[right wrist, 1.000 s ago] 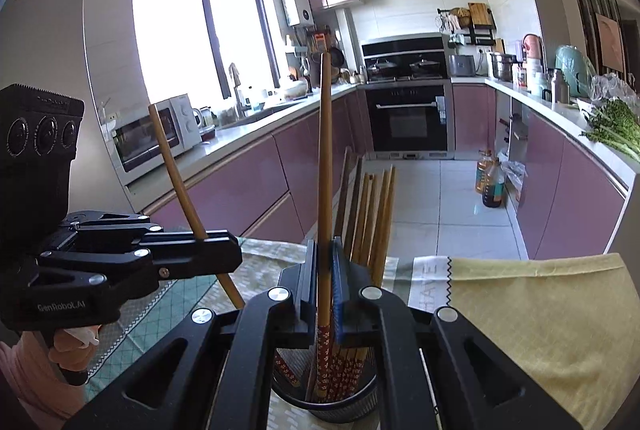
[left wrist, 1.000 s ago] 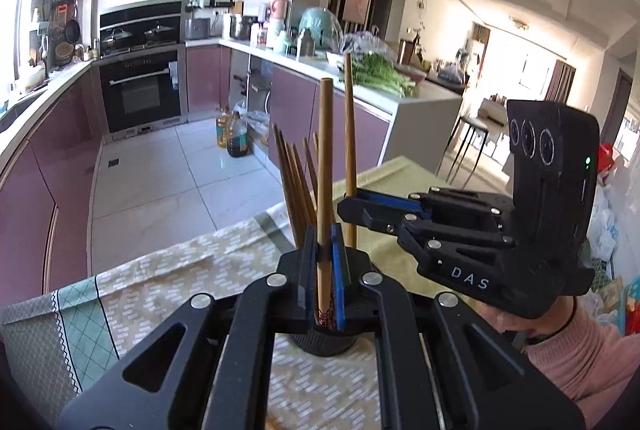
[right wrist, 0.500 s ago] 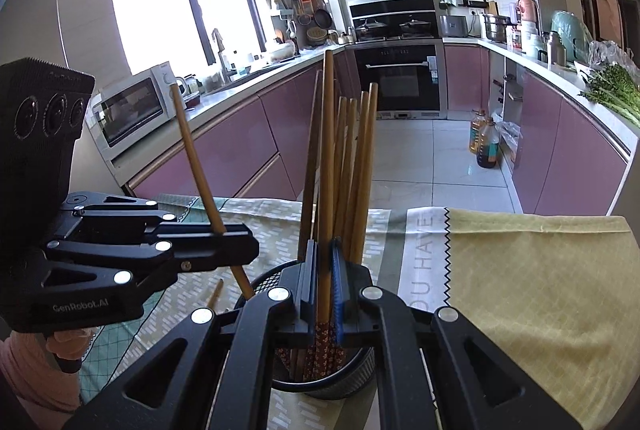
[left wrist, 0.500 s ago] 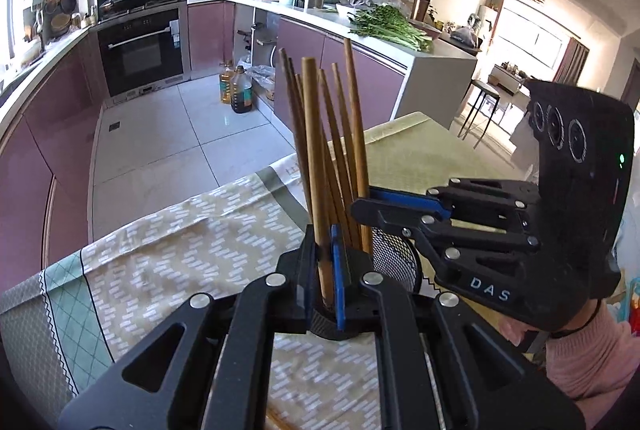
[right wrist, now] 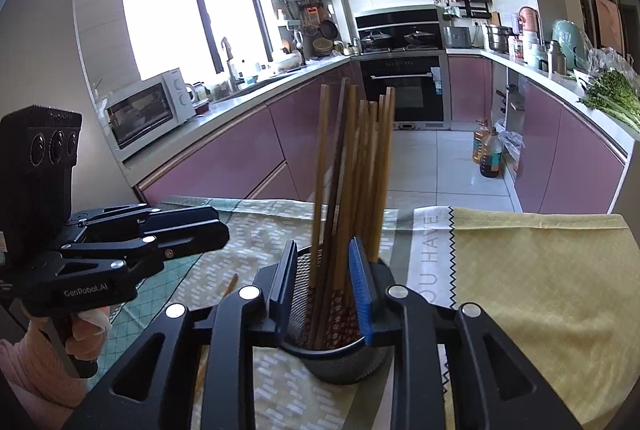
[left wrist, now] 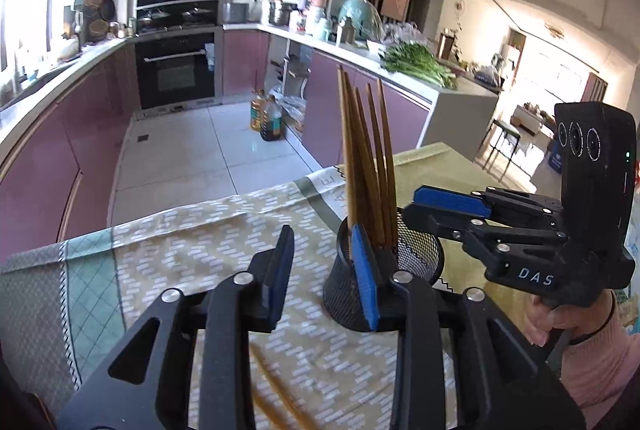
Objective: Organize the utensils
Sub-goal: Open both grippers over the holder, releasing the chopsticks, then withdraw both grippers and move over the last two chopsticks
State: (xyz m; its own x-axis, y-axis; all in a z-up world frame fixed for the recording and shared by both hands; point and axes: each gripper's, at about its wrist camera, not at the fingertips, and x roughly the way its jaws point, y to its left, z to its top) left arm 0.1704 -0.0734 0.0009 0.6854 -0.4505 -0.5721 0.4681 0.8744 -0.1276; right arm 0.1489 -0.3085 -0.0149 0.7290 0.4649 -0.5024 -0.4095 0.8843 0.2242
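A black mesh cup [left wrist: 416, 258] stands on the tablecloth and holds several wooden chopsticks [left wrist: 366, 165] upright. My left gripper [left wrist: 322, 270] sits just left of the cup; its jaws are opening and nothing is between them. In the right wrist view, the right gripper [right wrist: 323, 282] hovers over the cup [right wrist: 340, 366] with jaws opening. The chopsticks [right wrist: 352, 169] stand between its fingers, free of the pads. Each gripper shows in the other's view: the right gripper [left wrist: 416, 209] beside the cup, the left gripper [right wrist: 222, 234] to the left.
Loose chopsticks [left wrist: 276, 394] lie on the patterned tablecloth [left wrist: 192, 246] near the front; one chopstick [right wrist: 230, 284] shows between the grippers. A yellow cloth [right wrist: 540, 270] covers the right side. The table's far edge drops to the kitchen floor. A pink sleeve [left wrist: 596, 362] is at the right.
Both grippers were shut on one chopstick each above the cup. They came down, the jaws parted, and both chopsticks now stand in the cup with the others.
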